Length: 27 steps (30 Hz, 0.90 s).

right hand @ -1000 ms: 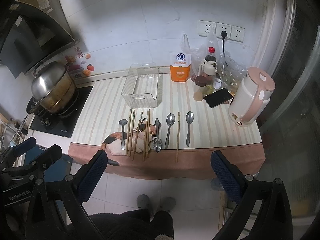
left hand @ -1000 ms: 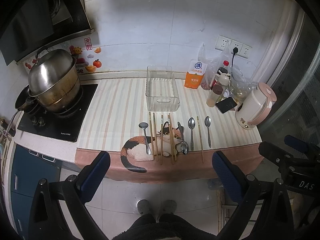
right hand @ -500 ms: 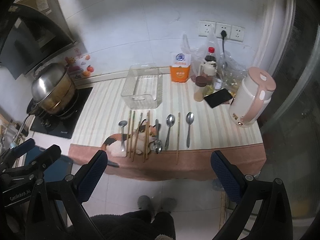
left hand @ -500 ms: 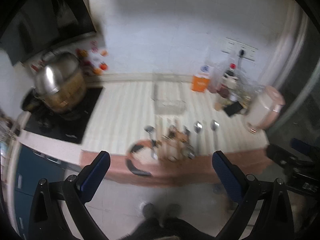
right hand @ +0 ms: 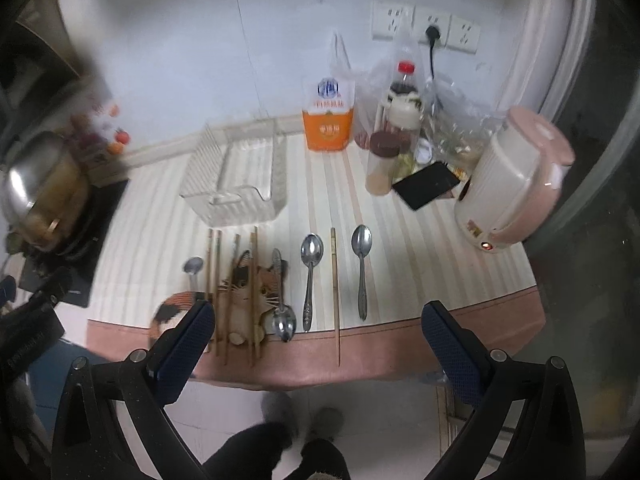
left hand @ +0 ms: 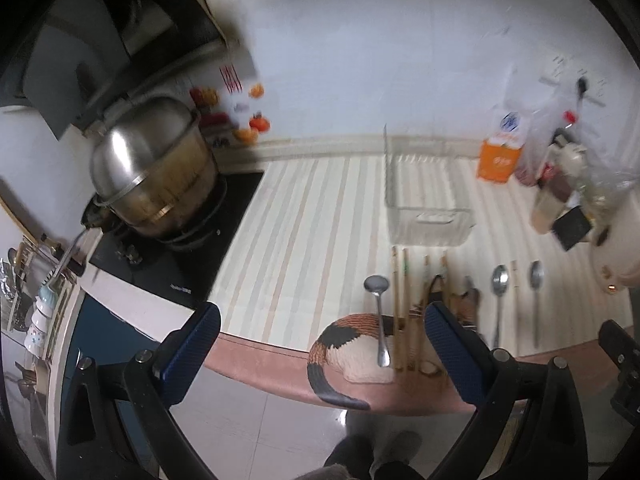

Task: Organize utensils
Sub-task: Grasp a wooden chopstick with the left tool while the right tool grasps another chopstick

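Several metal spoons and wooden chopsticks lie in a row on a striped cloth with a cat picture. In the right wrist view I see a spoon [right hand: 361, 268], a lone chopstick [right hand: 334, 280], another spoon [right hand: 310, 276] and a bundle of chopsticks [right hand: 234, 280]. A clear plastic bin [right hand: 236, 188] stands behind them, empty. In the left wrist view the leftmost spoon [left hand: 378, 312] and the bin [left hand: 424, 204] show. My left gripper [left hand: 320, 344] and right gripper [right hand: 318, 340] are both open, empty, in front of the counter edge.
A steel pot [left hand: 152, 168] sits on a black cooktop at the left. An orange bag [right hand: 328, 116], bottles, a black phone [right hand: 426, 184] and a pink-and-cream kettle [right hand: 516, 176] crowd the right back. The floor and my feet lie below.
Both grippers have moved closer to the counter. The left view has swung left and nearer to the spoons; the right view has closed in on the utensil row. Nothing was grasped.
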Each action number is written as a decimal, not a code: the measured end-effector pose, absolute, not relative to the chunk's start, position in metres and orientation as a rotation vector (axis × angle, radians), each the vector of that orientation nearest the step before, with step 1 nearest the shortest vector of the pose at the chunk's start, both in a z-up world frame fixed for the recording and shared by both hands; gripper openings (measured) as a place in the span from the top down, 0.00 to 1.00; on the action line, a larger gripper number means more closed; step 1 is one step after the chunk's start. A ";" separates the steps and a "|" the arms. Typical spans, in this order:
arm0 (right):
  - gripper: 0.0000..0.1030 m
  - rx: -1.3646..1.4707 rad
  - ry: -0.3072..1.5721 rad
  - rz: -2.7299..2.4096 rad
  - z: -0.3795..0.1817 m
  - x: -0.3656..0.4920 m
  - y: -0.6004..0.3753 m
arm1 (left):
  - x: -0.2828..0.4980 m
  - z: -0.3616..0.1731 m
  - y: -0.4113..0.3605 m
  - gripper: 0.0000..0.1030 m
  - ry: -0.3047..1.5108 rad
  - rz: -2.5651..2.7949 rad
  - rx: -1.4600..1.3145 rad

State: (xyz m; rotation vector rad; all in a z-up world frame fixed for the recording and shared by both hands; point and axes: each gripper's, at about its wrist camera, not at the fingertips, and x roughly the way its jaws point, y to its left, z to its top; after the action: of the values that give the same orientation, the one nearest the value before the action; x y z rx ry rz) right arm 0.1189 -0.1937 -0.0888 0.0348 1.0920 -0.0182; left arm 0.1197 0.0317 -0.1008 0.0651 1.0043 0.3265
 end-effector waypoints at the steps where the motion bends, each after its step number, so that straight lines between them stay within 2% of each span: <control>1: 0.00 0.036 1.109 -0.025 -0.100 0.128 -0.191 | 0.128 -0.112 0.036 0.00 1.024 0.325 0.062; 4: 0.08 0.043 1.165 -0.030 -0.137 0.157 -0.183 | 0.161 -0.153 0.054 0.00 1.120 0.300 0.036; 6: 0.29 0.050 1.211 -0.032 -0.161 0.173 -0.178 | 0.178 -0.182 0.063 0.00 1.197 0.273 0.006; 8: 0.42 0.072 1.263 -0.035 -0.186 0.186 -0.177 | 0.190 -0.206 0.067 0.08 1.264 0.222 -0.038; 10: 0.52 0.088 1.310 -0.043 -0.208 0.196 -0.177 | 0.202 -0.230 0.064 0.26 1.330 0.146 -0.084; 11: 0.57 0.100 1.331 -0.041 -0.218 0.199 -0.178 | 0.206 -0.237 0.062 0.31 1.349 0.121 -0.092; 13: 0.65 0.114 1.366 -0.050 -0.237 0.208 -0.181 | 0.218 -0.257 0.053 0.56 1.390 0.066 -0.102; 15: 0.73 0.137 1.390 -0.055 -0.252 0.214 -0.184 | 0.231 -0.277 0.043 0.72 1.432 0.008 -0.114; 21: 0.74 0.143 1.445 -0.072 -0.278 0.228 -0.187 | 0.257 -0.317 0.021 0.73 1.510 -0.043 -0.080; 24: 0.74 0.151 1.456 -0.057 -0.282 0.234 -0.186 | 0.261 -0.329 0.017 0.82 1.535 -0.044 -0.073; 25: 0.74 0.159 1.460 -0.044 -0.283 0.236 -0.184 | 0.261 -0.328 0.016 0.90 1.520 -0.048 -0.079; 27: 0.74 0.178 1.470 -0.007 -0.288 0.240 -0.177 | 0.262 -0.326 0.015 0.99 1.519 -0.043 -0.053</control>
State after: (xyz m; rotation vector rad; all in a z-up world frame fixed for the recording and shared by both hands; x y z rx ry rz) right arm 0.2401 -0.1769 -0.2878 0.1782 1.4703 -0.0071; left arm 0.2621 0.0153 -0.3263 -0.0525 1.5187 -0.0429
